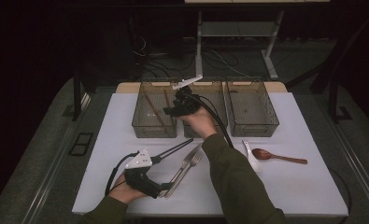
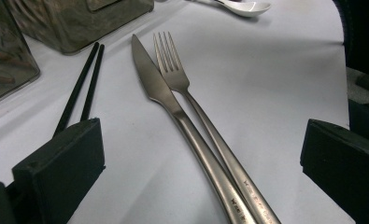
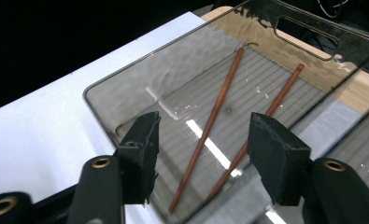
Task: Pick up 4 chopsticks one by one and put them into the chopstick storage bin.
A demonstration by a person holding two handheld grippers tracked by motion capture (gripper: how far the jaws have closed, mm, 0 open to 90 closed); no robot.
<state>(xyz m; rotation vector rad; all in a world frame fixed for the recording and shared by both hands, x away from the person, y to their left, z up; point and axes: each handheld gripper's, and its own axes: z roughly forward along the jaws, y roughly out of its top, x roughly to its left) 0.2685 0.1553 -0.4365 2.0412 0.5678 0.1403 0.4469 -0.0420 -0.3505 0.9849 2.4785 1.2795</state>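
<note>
Two brown chopsticks lie loose on the floor of the left clear bin. My right gripper hovers over that bin's right side. In the right gripper view it stands open above the brown chopsticks, with nothing between its pads. My left gripper rests low at the table's front left. It is wide open, and the handles of a steel knife and fork lie on the table between its jaws, untouched. A pair of black chopsticks lies just left of them.
A middle bin and a right bin stand beside the left one along the back. A white spoon and a brown wooden spoon lie at the right. The white table top has free room at the front right.
</note>
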